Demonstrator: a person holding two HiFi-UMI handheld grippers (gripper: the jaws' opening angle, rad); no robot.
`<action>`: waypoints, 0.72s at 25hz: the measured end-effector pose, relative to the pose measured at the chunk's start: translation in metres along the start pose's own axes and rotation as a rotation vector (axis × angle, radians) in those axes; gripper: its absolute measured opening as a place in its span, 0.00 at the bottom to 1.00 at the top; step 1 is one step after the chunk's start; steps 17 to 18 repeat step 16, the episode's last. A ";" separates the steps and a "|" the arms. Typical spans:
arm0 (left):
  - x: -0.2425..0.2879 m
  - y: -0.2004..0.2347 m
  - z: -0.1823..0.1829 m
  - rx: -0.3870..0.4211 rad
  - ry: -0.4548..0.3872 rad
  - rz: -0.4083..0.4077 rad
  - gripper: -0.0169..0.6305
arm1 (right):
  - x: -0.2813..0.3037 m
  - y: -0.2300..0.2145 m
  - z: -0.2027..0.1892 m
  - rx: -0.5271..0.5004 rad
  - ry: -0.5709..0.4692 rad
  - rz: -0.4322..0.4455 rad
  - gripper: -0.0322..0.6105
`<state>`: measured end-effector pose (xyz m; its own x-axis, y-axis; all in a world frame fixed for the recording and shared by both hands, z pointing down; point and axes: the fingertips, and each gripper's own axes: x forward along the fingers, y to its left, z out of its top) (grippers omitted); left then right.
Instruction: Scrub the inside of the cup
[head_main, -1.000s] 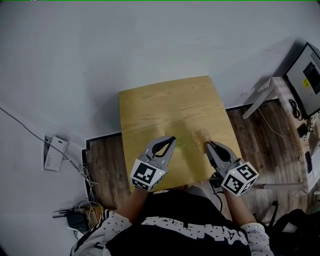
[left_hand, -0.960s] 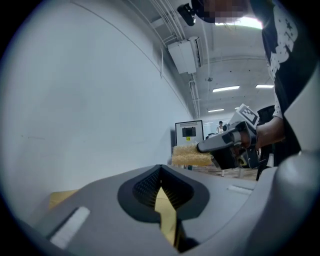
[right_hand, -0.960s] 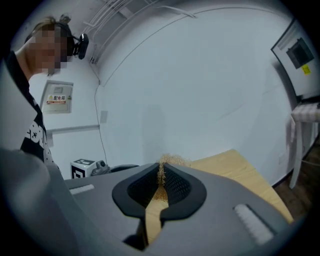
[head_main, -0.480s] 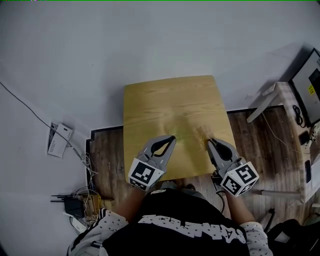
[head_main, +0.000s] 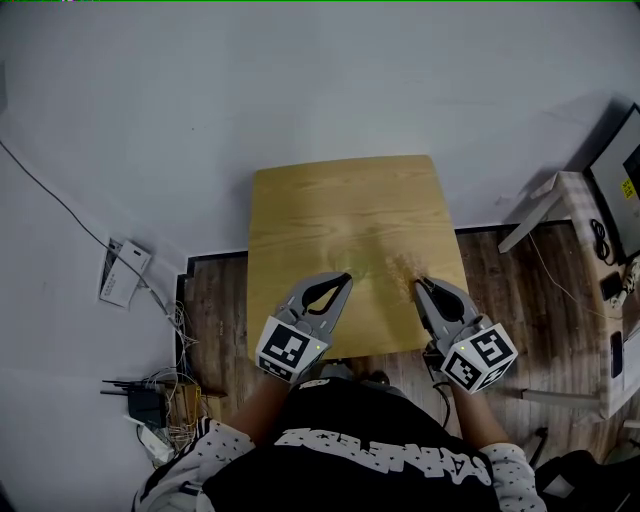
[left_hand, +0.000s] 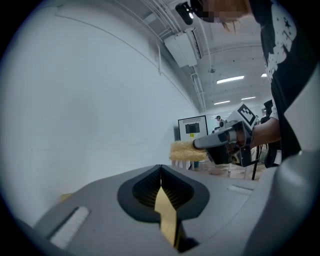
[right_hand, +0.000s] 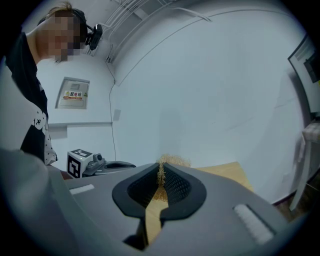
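A square light-wood tabletop (head_main: 340, 210) lies under the jaws and runs on ahead of them to a plain white wall (head_main: 300, 80). Dark wood-plank flooring (head_main: 215, 310) shows on either side of them. Well left of the jaws hangs a white rectangular wall notice (head_main: 124, 272), a thin black cable (head_main: 60, 205) running past it, with a tangle of wires (head_main: 165, 405) nearer. Far right of the jaws stands a white desk (head_main: 575, 210) bearing a dark-framed monitor (head_main: 620, 180).

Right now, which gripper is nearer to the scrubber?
Right. The right gripper is shut on the scrubber, which sticks out past its tips; the left gripper, shut and empty, is apart to its left.
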<state>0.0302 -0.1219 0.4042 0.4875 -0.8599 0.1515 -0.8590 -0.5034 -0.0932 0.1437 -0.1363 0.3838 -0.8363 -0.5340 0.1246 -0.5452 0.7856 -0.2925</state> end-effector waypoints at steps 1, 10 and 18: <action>0.001 0.000 0.001 0.001 -0.001 0.002 0.03 | 0.000 0.000 0.000 -0.001 -0.001 0.000 0.09; 0.004 0.007 0.001 -0.003 -0.002 0.003 0.03 | 0.002 -0.005 0.005 -0.008 -0.022 -0.018 0.09; 0.009 0.009 0.001 -0.008 -0.013 -0.012 0.03 | 0.007 -0.004 0.006 -0.019 -0.011 -0.022 0.09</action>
